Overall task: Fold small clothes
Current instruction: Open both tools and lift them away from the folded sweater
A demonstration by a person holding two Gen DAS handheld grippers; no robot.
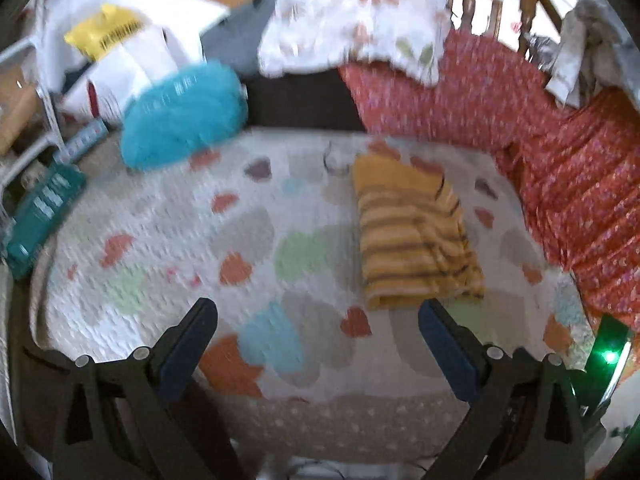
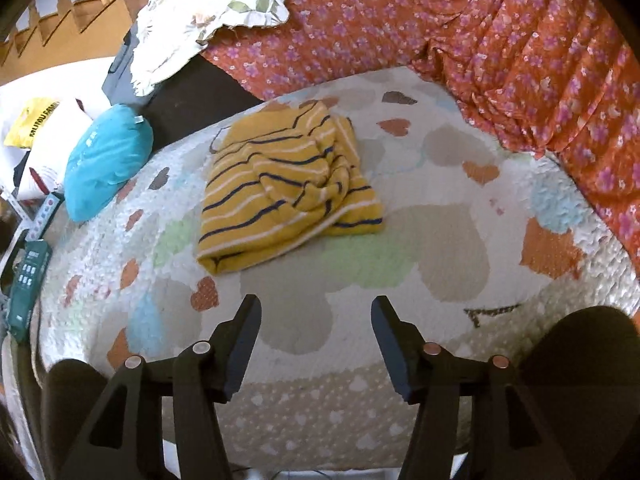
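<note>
Left wrist view motion-blurred; fine detail lost. Teal cushion (image 2: 106, 160) at quilt's (image 2: 448, 240) left edge. Yellow striped garment (image 2: 286, 190) lies bunched and folded mid-quilt, its underside hidden. Red floral cloth (image 2: 520, 60) borders the far and right edges. Left gripper (image 1: 318, 322) jaws open, empty. Right gripper (image 2: 316, 314) jaws open, empty, over bare quilt near the garment.

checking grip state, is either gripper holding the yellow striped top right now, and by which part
Nothing is held. The left gripper and right gripper are both open and short of the striped top, which lies folded on the heart-print quilt.
</note>
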